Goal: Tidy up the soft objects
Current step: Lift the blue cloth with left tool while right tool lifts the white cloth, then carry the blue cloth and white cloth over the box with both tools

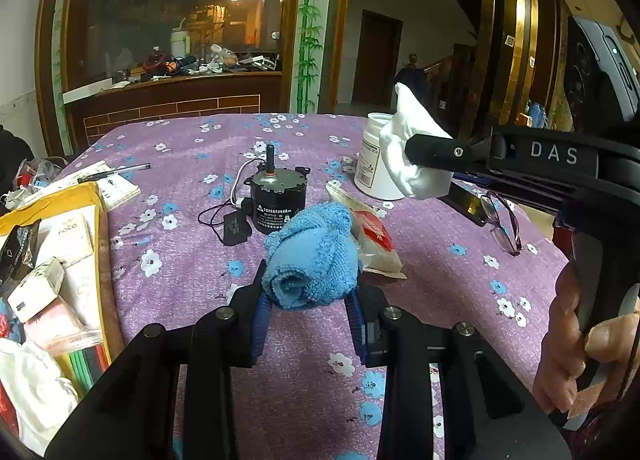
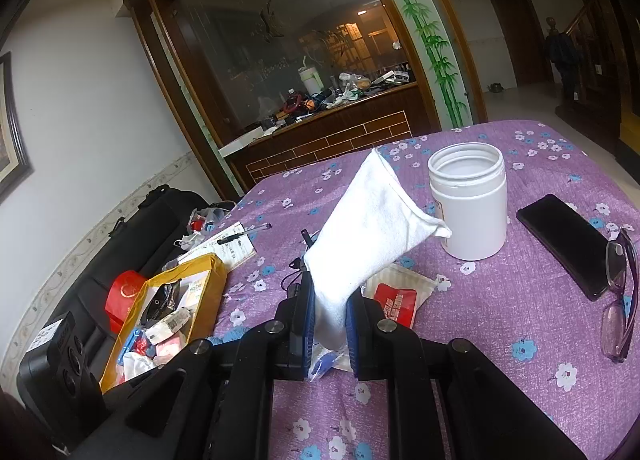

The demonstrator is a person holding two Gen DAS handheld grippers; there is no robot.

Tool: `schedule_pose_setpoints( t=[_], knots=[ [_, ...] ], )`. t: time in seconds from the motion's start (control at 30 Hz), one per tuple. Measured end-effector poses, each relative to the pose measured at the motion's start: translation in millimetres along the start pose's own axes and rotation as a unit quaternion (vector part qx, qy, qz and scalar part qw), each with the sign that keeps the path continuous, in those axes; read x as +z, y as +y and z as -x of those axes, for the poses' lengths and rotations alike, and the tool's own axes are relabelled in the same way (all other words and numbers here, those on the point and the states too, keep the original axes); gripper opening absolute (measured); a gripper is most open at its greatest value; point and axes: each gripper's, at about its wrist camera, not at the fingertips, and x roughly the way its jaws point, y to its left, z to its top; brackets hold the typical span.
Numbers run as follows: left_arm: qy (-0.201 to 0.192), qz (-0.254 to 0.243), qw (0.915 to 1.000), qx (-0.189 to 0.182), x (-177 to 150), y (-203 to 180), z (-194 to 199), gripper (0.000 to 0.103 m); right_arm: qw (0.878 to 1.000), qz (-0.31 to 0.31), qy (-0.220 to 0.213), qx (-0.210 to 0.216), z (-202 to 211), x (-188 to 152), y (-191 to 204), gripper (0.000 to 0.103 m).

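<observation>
Purple floral tablecloth [image 1: 192, 260], blue towel [image 1: 310, 256] between left fingers [image 1: 262, 316], white cloth [image 2: 368, 228] between right fingers [image 2: 306, 312]

From my left wrist feed, the blue towel [image 1: 312, 256] between the jaws hides the near end of the red-and-white packet [image 1: 374, 238] and the lower right of the black motor [image 1: 274, 200]; the motor's label print is too small for me to read. The white cloth [image 1: 412, 148] covers the right side of the white jar [image 1: 374, 156]. On the right wrist feed, the white cloth's lower end disappears between the jaws, and the yellow box [image 2: 208, 280] left of them is partly cut off by the gripper body.
</observation>
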Motion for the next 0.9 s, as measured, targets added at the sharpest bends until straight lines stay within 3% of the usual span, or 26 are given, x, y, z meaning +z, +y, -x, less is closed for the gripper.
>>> schedule_pose_setpoints(
  t=[0.5, 0.9],
  knots=[
    [-0.025, 0.014, 0.9995, 0.008, 3, 7, 9, 0.031, 1.0, 0.026, -0.007, 0.015, 1, -1, 11, 0.014],
    [-0.072, 0.024, 0.9945, 0.072, 15, 27, 35, 0.031, 0.996, 0.07, -0.031, 0.054, 14, -5, 36, 0.015]
  ],
)
